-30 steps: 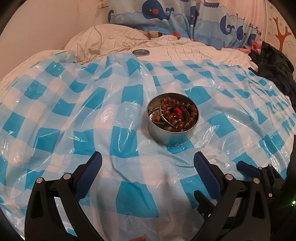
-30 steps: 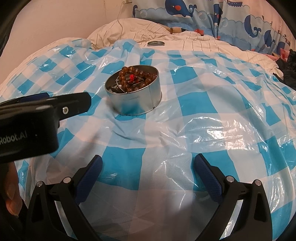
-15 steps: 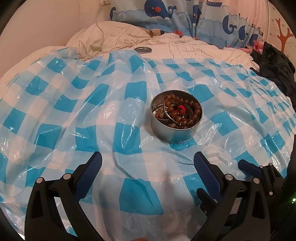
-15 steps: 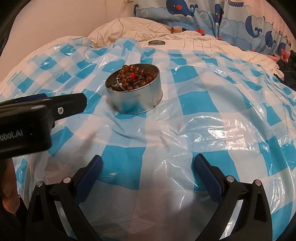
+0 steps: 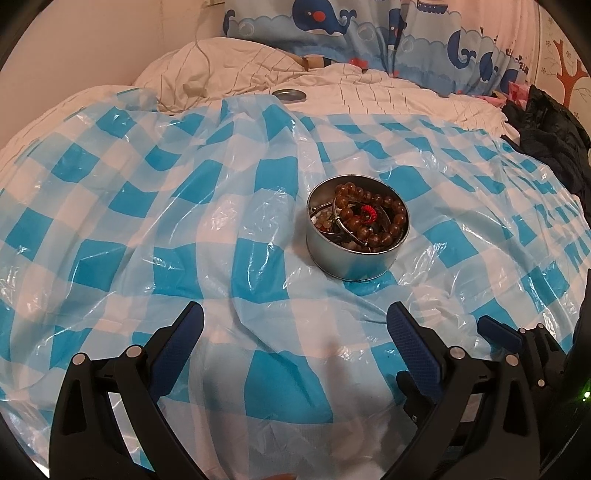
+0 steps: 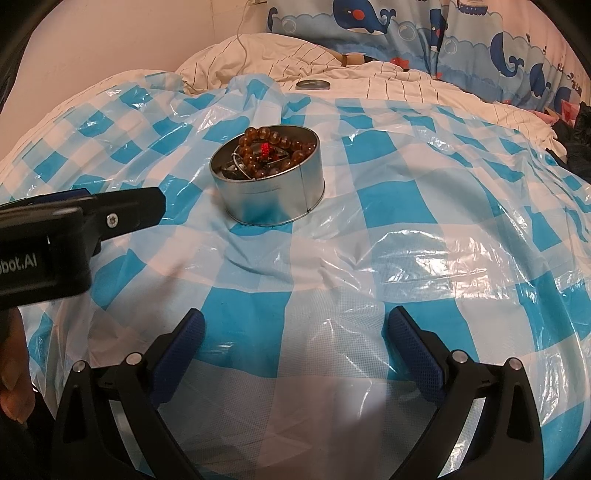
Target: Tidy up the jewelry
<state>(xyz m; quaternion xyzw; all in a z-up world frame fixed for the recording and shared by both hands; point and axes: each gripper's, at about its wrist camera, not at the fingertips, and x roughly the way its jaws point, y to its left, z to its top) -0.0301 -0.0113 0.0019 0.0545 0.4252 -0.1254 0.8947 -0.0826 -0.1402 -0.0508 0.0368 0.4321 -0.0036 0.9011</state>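
A round metal tin [image 5: 351,258] [image 6: 273,199] stands on a blue-and-white checked plastic sheet [image 5: 147,206] [image 6: 424,229] spread over a bed. Inside lie a brown bead bracelet [image 5: 391,218] [image 6: 258,136], a metal bangle and a small red piece [image 5: 368,213] [image 6: 265,148]. My left gripper [image 5: 295,325] hovers open near the sheet, short of the tin, nothing between its fingers. My right gripper [image 6: 294,328] is open too, the tin ahead and to its left. The left gripper's body [image 6: 74,221] shows at the left of the right wrist view.
The tin's flat lid [image 5: 289,95] [image 6: 313,84] lies on the white quilt beyond the sheet. A whale-print blanket [image 5: 369,33] lines the back. Dark clothing [image 5: 546,136] is heaped at the right edge. A white cable [image 6: 242,29] hangs down the wall.
Both grippers have drawn back and lifted slightly, so the tin sits a little farther away and higher in both views. Both grippers stay open.
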